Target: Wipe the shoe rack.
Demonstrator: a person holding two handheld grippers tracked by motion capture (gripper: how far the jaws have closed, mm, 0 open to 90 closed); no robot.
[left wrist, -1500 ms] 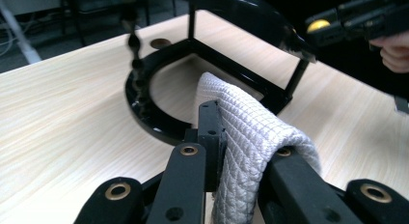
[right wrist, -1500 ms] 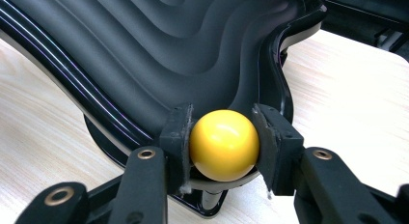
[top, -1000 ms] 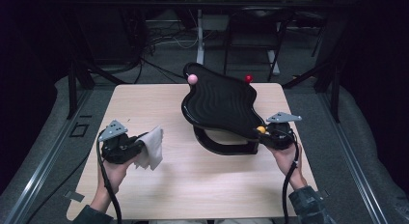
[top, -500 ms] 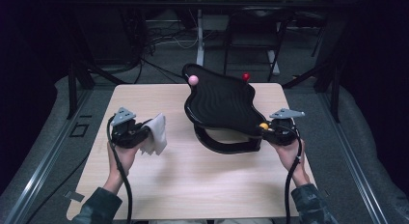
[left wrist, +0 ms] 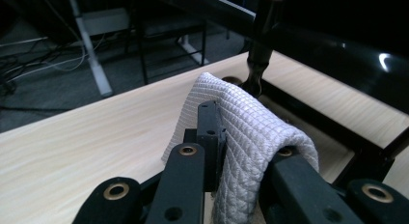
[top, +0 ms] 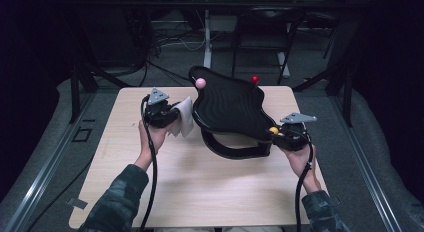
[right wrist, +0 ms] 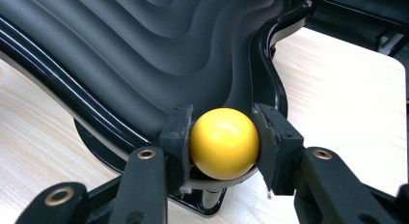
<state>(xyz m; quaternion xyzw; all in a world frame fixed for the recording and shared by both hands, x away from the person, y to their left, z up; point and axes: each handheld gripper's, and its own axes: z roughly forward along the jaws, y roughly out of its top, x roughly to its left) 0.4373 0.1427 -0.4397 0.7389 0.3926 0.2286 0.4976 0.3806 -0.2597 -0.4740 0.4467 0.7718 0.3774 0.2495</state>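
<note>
Both hands level | left fingers (left wrist: 241,151) pinch cloth (left wrist: 251,132) | right clamp yellow ball (right wrist: 223,143)

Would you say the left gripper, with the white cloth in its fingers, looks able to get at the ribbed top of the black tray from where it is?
Probably yes. The left gripper, shut on the white cloth, sits right beside the black tray at its left edge, with nothing between them. The right gripper grips the yellow ball at the far corner.

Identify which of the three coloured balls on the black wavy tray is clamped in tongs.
The yellow ball, at the tray's near right corner, sits between the right tongs. The pink ball and red ball on the far edge stand free.
</note>
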